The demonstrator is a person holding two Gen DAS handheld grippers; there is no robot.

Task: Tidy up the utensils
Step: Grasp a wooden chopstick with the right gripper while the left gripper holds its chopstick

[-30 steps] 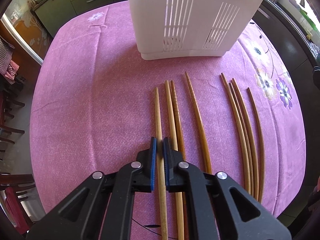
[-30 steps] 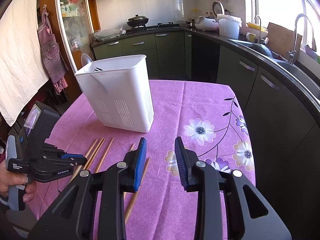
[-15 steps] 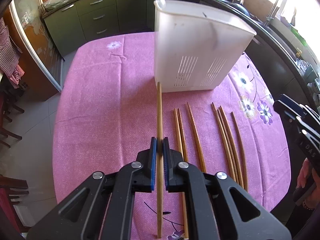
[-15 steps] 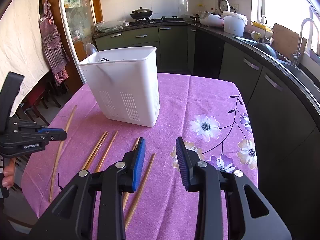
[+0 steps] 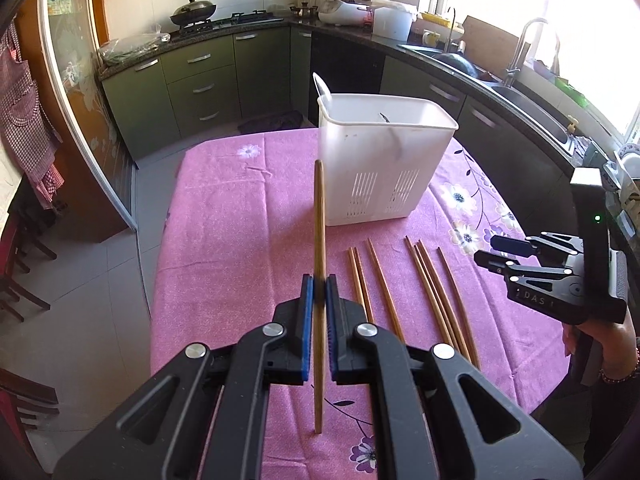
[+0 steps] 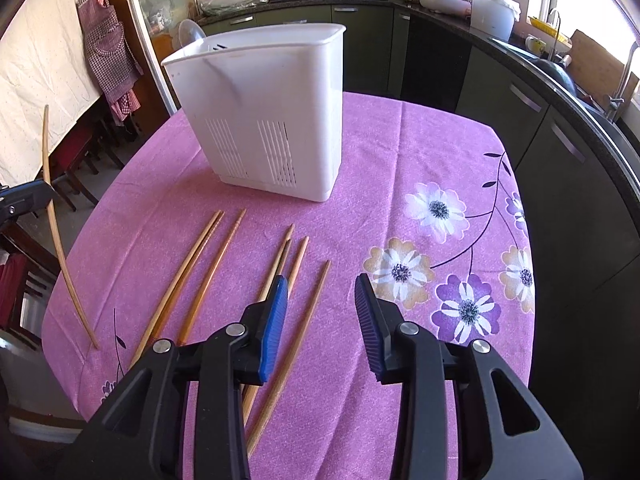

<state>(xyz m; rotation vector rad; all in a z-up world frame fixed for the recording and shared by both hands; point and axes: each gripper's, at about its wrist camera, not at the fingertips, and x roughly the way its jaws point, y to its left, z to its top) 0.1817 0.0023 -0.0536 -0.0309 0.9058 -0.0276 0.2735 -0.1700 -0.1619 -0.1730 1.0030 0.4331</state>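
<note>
The left gripper [image 5: 319,280] was closed on one chopstick [image 5: 319,224], its blue pads [image 5: 306,300] pinching the stick near mid-length. The chopstick stood clear of the table, its far tip pointing up toward the left front corner of the bin [image 5: 380,168] and its near end hanging below the pads. From the right wrist view the same stick [image 6: 60,236] showed at the far left, tilted, with the tip of the left gripper [image 6: 42,192] clamped on it.

The right gripper [image 6: 322,300] had its fingers spread wide, holding nothing, above the cloth [image 6: 400,152]. In the left wrist view it [image 5: 486,252] hovered at the right edge of the table, gripped by a hand [image 5: 600,336].

Seven more chopsticks [image 6: 224,260] lay flat on the pink flowered cloth in front of the bin, roughly parallel: a touching pair at the left, one beside them, a close cluster of three, and a single one at the right, the last passing under the right gripper's left finger [image 6: 276,320].

The white slotted bin stood upright near the middle of the table, with a pale handle [image 5: 320,84] poking above its rim at the back left corner.
</note>
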